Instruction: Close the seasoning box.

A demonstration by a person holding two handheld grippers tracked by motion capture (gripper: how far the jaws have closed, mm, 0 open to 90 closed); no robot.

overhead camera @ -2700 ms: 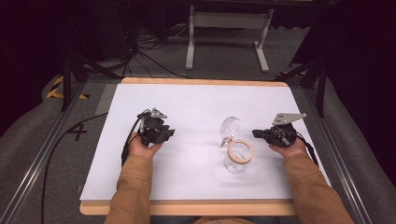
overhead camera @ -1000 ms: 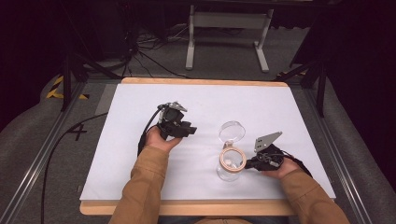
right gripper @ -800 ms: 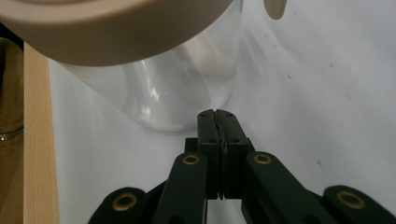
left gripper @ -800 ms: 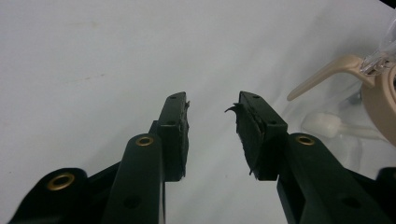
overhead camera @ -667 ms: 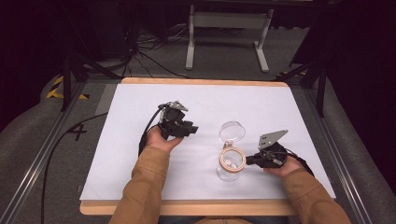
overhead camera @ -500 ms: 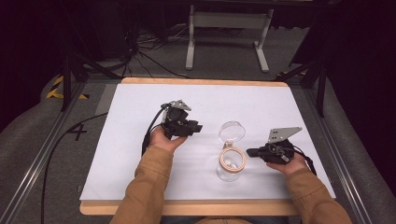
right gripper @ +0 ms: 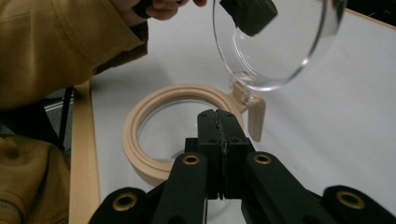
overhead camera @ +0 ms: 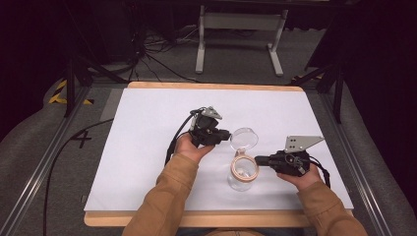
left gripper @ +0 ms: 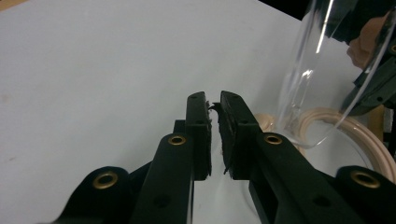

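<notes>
One clear jar (overhead camera: 241, 174), its hinged lid (overhead camera: 244, 138), two grippers.

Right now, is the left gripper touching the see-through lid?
Cannot tell. The left gripper view shows table between the left gripper and the clear lid, yet the high view shows them meeting.

Lab or recording studio, not home. Bench (overhead camera: 147, 162): white sheet on wooden board, set alone on grey carpet (overhead camera: 29, 162). Metal rails (overhead camera: 44, 162) along both sides of bench. Black cables (overhead camera: 147, 59) loose on floor beyond bench's far edge. Grey metal stand (overhead camera: 241, 22) behind bench. Yellow-black hazard tape (overhead camera: 59, 93) off bench's far left corner. Black "4" mark (overhead camera: 81, 139) on floor left of bench. Surroundings dark, draped black.
</notes>
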